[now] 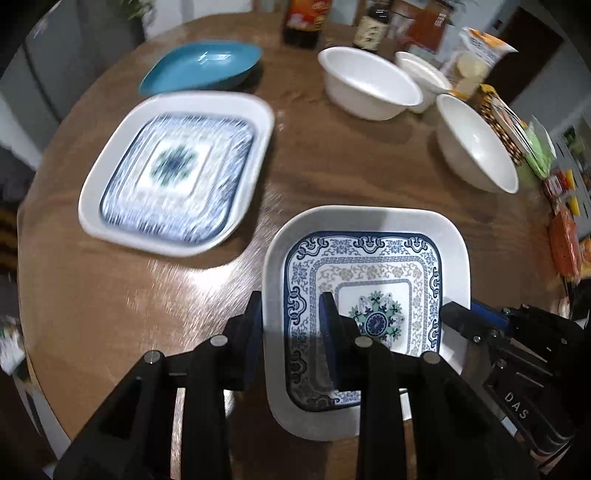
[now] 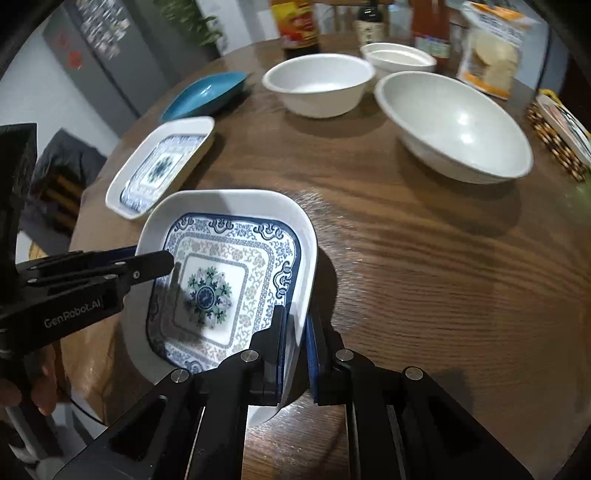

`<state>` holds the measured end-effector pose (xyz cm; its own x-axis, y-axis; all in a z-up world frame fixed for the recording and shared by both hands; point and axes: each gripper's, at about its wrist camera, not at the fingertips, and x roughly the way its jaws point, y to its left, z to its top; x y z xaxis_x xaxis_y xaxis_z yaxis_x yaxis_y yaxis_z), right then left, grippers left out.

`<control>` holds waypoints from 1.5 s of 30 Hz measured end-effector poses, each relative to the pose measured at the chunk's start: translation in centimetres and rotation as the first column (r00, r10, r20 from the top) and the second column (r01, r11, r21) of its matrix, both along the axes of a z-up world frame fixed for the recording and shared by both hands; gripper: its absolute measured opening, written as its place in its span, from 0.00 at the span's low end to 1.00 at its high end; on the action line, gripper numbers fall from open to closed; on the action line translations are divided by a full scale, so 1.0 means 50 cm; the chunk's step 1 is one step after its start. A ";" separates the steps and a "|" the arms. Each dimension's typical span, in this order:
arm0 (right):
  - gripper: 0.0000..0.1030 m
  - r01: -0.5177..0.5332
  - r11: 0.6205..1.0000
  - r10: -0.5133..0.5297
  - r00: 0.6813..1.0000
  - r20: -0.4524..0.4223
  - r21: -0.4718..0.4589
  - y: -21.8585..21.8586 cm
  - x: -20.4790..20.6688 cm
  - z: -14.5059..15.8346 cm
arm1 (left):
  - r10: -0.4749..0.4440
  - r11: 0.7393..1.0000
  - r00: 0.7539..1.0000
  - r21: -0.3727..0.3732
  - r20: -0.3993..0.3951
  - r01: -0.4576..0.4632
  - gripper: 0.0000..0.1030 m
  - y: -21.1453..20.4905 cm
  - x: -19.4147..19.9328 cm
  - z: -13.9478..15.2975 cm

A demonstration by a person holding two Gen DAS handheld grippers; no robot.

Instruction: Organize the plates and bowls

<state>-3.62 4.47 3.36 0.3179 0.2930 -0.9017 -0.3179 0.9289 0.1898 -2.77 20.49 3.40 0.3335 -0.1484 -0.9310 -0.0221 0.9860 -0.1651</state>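
A square white plate with a blue floral pattern (image 1: 369,273) is held above the round wooden table (image 1: 332,162) by both grippers. My left gripper (image 1: 291,321) is shut on its left rim. My right gripper (image 2: 295,328) is shut on its right rim; it also shows in the left wrist view (image 1: 461,317). A second, matching patterned plate (image 1: 177,173) lies on the table to the left, also in the right wrist view (image 2: 159,166). A blue leaf-shaped dish (image 1: 203,64) lies behind it. Three white bowls (image 2: 317,83) (image 2: 454,125) (image 2: 399,57) stand at the back right.
Sauce bottles (image 2: 299,26) and a bag of crackers (image 2: 491,48) stand along the table's far edge. A woven basket with packets (image 2: 561,136) sits at the right edge. A grey fridge (image 2: 99,48) stands beyond the table on the left.
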 end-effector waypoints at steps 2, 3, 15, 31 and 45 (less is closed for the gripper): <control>0.17 -0.018 1.000 0.018 0.999 -0.027 0.002 0.010 0.007 -0.012 | 0.033 0.999 0.999 -0.017 -0.006 -0.033 0.27 0.016 -0.007 -0.003; 0.18 -0.022 1.000 0.022 0.999 -0.033 0.004 0.013 0.007 -0.013 | 0.047 0.999 0.999 -0.020 -0.005 -0.047 0.31 0.021 -0.011 -0.003; 0.43 -0.059 0.988 0.058 0.998 0.013 0.145 0.046 0.041 0.055 | 0.269 0.961 0.954 0.025 0.130 -0.274 0.70 0.184 -0.040 0.057; 0.43 -0.049 0.978 0.060 0.997 -0.051 0.204 0.212 0.162 0.008 | 0.181 0.960 0.968 0.182 0.177 -0.212 0.70 0.272 0.085 0.023; 0.16 -0.070 0.995 0.070 0.998 0.005 0.075 0.275 0.184 -0.006 | 0.098 0.982 0.987 0.146 0.127 -0.116 0.30 0.284 0.109 -0.007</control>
<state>5.57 18.21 3.05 0.2965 0.3816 -0.8755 -0.3822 0.8875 0.2574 2.70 34.68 3.05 0.4493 0.0350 -0.8927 -0.1182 0.9928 -0.0206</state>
